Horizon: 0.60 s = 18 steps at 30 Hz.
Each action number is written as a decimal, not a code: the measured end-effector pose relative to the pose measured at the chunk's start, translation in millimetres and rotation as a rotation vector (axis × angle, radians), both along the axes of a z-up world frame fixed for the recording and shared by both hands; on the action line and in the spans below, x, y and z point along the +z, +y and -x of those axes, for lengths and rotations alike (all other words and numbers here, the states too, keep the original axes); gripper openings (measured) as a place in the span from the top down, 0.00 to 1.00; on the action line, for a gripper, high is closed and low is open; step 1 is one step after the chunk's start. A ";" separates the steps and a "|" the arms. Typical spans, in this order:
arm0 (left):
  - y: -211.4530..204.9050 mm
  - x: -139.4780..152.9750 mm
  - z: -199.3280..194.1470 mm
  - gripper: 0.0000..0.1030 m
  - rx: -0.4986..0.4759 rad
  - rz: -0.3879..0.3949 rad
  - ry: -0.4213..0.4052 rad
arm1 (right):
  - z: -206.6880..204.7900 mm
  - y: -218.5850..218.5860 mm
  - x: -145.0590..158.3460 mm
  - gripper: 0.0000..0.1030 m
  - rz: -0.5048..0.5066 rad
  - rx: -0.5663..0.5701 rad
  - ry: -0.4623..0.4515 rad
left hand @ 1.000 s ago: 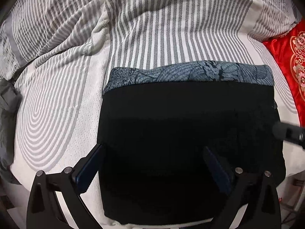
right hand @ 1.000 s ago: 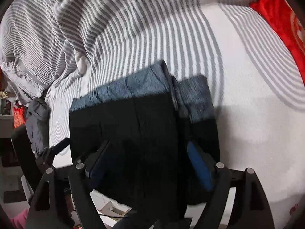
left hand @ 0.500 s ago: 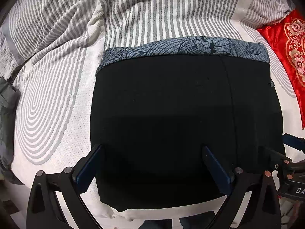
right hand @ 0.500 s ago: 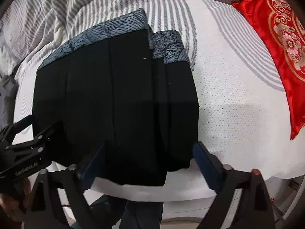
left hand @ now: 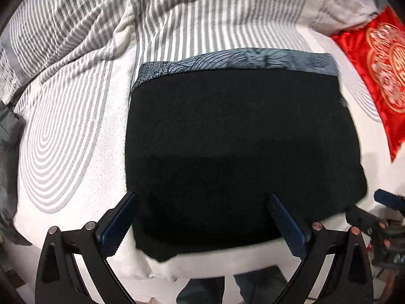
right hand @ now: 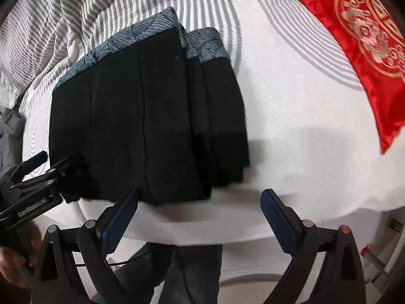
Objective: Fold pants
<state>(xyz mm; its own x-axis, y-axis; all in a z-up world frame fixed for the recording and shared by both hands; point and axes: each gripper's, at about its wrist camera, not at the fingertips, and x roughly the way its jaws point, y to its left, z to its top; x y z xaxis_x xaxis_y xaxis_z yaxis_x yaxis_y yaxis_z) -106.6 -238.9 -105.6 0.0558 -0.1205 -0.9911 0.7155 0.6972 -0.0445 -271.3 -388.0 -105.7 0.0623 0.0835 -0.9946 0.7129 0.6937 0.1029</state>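
The black pants [left hand: 238,147] lie folded into a compact rectangle on the white bed, with a blue-grey patterned waistband [left hand: 243,59] along the far edge. In the right wrist view the pants [right hand: 152,116] show stacked layers at their right side. My left gripper [left hand: 202,202] is open and empty, hovering over the pants' near edge. My right gripper [right hand: 200,200] is open and empty, just off the near edge of the bed, in front of the pants. The left gripper also shows in the right wrist view [right hand: 38,177] at the pants' left corner.
A grey-and-white striped blanket [left hand: 126,20] is bunched at the back. A red embroidered cushion [right hand: 359,50] lies at the right. A grey garment [left hand: 7,136] sits at the left edge. The bed's front edge [right hand: 227,228] is close, with the person's legs below it.
Both grippers have drawn back toward the bed's near edge and away from the pants. The right gripper, earlier over the folded pants, now sits off the fabric. The pants lie still.
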 end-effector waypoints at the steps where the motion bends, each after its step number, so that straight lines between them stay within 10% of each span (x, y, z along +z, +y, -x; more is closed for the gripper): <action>1: 2.9 4.5 3.7 0.01 -0.013 0.000 -0.001 | 4.8 2.1 3.3 0.05 0.000 -0.007 0.003; 18: 70.4 78.7 30.9 0.01 -0.032 0.020 -0.058 | 10.9 51.7 74.9 0.05 0.063 -0.023 -0.063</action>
